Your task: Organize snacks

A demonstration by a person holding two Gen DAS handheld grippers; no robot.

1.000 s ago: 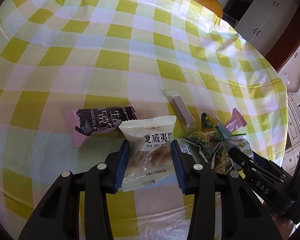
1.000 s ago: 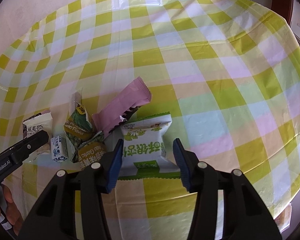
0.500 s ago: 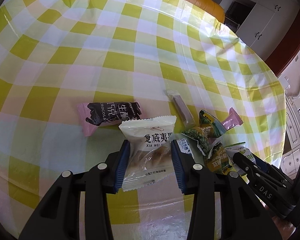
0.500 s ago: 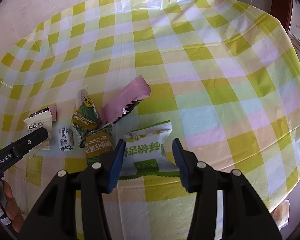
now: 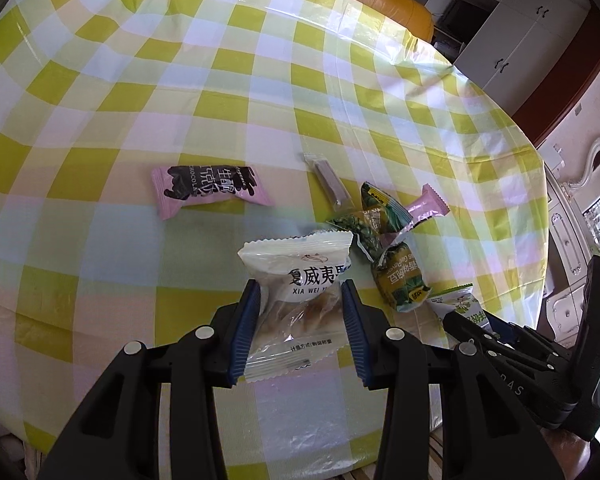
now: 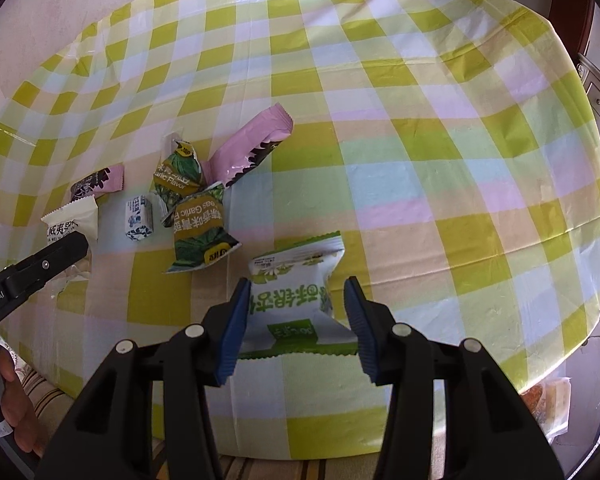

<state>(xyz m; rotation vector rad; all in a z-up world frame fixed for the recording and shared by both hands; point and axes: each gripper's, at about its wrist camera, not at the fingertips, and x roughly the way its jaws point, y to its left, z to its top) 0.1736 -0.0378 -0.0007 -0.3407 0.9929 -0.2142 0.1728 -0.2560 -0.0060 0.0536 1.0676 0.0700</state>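
My left gripper (image 5: 300,300) is shut on a white clear-bottomed snack packet (image 5: 300,276) and holds it above the checked tablecloth. My right gripper (image 6: 296,296) is shut on a white and green snack packet (image 6: 296,292), which also shows in the left wrist view (image 5: 458,306). On the cloth lie a pink and black chocolate bar (image 5: 208,190), a second pink bar (image 6: 252,148), two green garlic pea packets (image 6: 198,224) (image 6: 178,174), a small blue and white candy (image 6: 139,218) and a thin brown stick packet (image 5: 330,182).
The table (image 6: 440,160) has a yellow-green checked plastic cloth; its near edge runs below both grippers. An orange chair (image 5: 392,8) and white cabinets (image 5: 500,12) stand beyond the far side. A bag of snacks (image 6: 548,404) lies off the table's right edge.
Both grippers have pulled back toward the near edge and risen with their packets. The pile of snacks now lies farther ahead of the fingers. The left-over items have not moved.
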